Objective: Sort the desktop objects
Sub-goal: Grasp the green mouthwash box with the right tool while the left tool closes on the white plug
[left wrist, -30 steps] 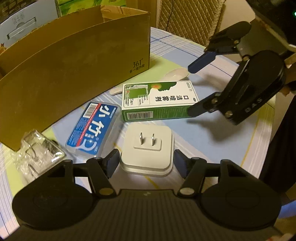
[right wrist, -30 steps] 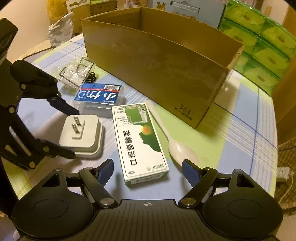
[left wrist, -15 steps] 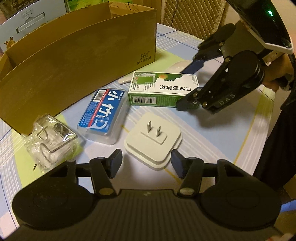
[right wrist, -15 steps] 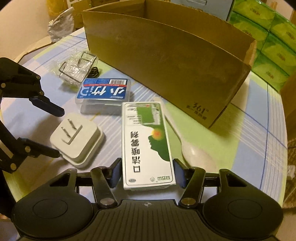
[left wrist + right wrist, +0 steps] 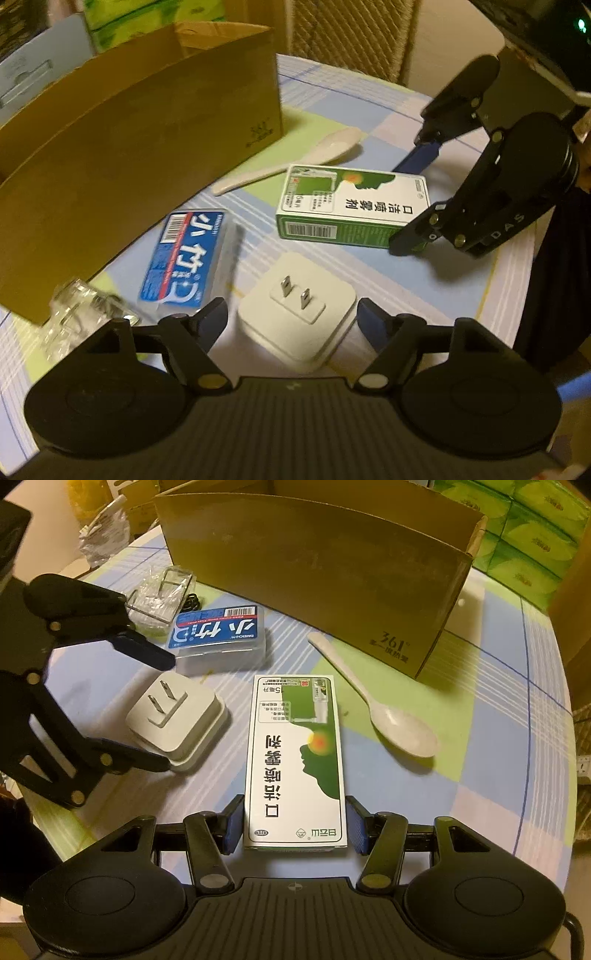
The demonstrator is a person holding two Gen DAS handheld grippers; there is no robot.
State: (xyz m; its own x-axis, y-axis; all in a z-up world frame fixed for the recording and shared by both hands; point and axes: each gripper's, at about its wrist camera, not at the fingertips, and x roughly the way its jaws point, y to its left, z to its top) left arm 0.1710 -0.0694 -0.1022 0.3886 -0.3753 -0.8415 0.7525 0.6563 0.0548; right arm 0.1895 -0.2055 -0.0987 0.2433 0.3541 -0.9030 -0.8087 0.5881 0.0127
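Blue pads of the right gripper (image 5: 294,827) sit against both long sides of the green-and-white medicine box (image 5: 295,760), clamped on its near end; the box lies flat on the table (image 5: 498,760). Only the right wrist view shows this contact. It also shows the stacked green tissue packs (image 5: 535,528) past the table's far right edge. The left wrist view alone shows the left gripper (image 5: 291,325) straddling the white plug adapter (image 5: 297,321), jaws opening, with gaps on both sides, gripping nothing. Beyond lie the blue floss case (image 5: 183,260), the white spoon (image 5: 295,158) and the cardboard box (image 5: 140,147); clear packaging (image 5: 77,317) sits at the box's near corner. A second ago the right gripper stood wide around the medicine box; the adapter has since turned slightly.
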